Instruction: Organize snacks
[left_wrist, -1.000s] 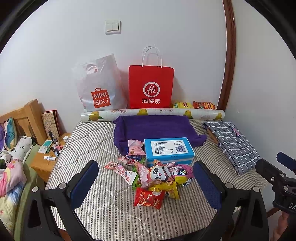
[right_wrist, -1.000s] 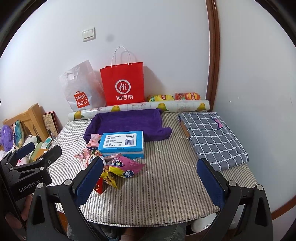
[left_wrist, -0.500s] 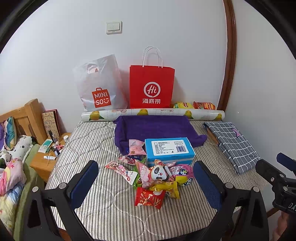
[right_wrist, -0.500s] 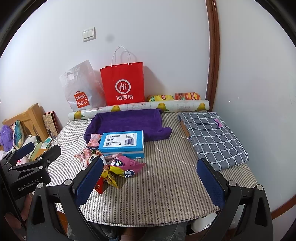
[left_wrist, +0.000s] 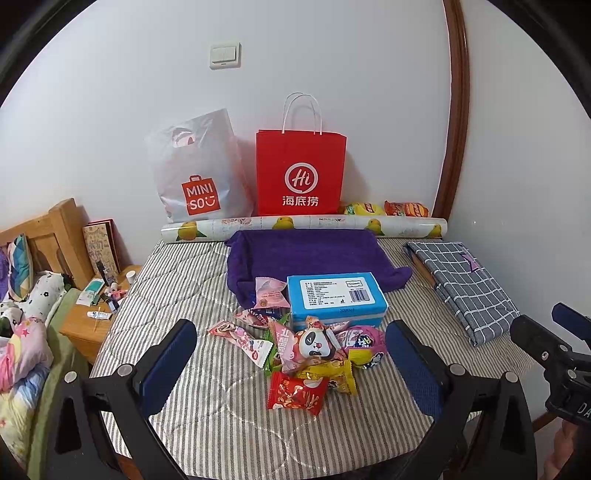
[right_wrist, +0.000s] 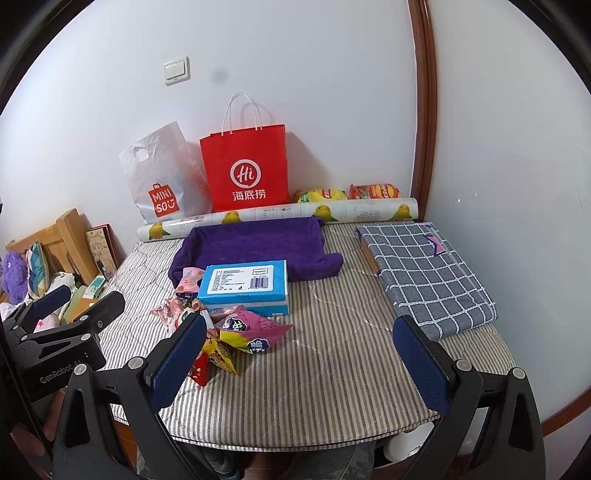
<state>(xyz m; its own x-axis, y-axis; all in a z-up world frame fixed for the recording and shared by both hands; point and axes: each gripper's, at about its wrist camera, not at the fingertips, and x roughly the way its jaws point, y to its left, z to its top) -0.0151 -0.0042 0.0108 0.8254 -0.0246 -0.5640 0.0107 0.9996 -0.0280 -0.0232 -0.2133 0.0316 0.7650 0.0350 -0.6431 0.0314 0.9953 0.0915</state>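
1. A pile of snack packets lies on the striped table, touching a blue box.
2. Left gripper and right gripper hover wide apart, holding nothing.
3. Sorting seems unstarted; next, probably lower onto one packet.

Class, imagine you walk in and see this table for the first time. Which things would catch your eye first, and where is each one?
The bright red paper carrier bag with white handles stands at the back against the wall, beside a white plastic shopping bag with an orange logo. In the middle of the striped tablecloth lies a heap of colourful snack packets, just in front of a light blue rectangular box resting on a purple cloth. Both open grippers frame the foreground.
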